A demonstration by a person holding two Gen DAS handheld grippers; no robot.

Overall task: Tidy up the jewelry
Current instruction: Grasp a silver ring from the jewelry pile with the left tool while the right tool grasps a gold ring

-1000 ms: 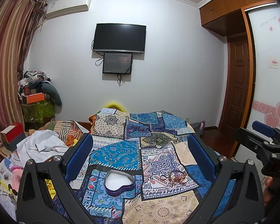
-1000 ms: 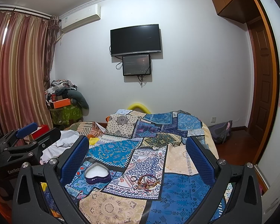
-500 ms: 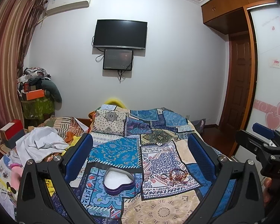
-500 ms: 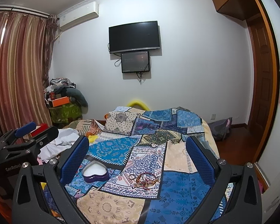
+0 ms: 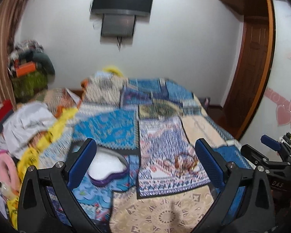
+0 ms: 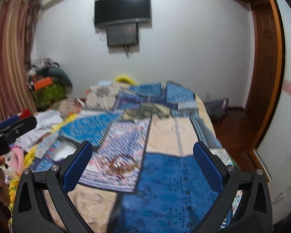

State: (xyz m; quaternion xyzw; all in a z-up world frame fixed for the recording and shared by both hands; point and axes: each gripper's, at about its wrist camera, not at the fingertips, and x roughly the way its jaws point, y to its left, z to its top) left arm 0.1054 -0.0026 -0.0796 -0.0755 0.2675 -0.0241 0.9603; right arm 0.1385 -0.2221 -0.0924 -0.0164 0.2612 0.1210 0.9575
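Note:
A purple heart-shaped box with a white lining sits open on the patchwork bedspread, partly behind my left finger. A small heap of beaded bracelets lies to its right. My left gripper is open and empty above the bed, the box and bracelets between its fingers. In the right wrist view the bracelets lie between the open fingers of my right gripper, nearer the left one; the box is half hidden behind that finger. Both views are blurred.
White and yellow clothes and a pink item are piled at the bed's left edge. A cluttered stand stands by the curtain. A wooden door is at the right. A TV hangs on the far wall.
Both grippers have tipped down and moved closer to the bed; the box and bracelets now sit larger and higher between the fingers. Both stay open. The views are motion-blurred.

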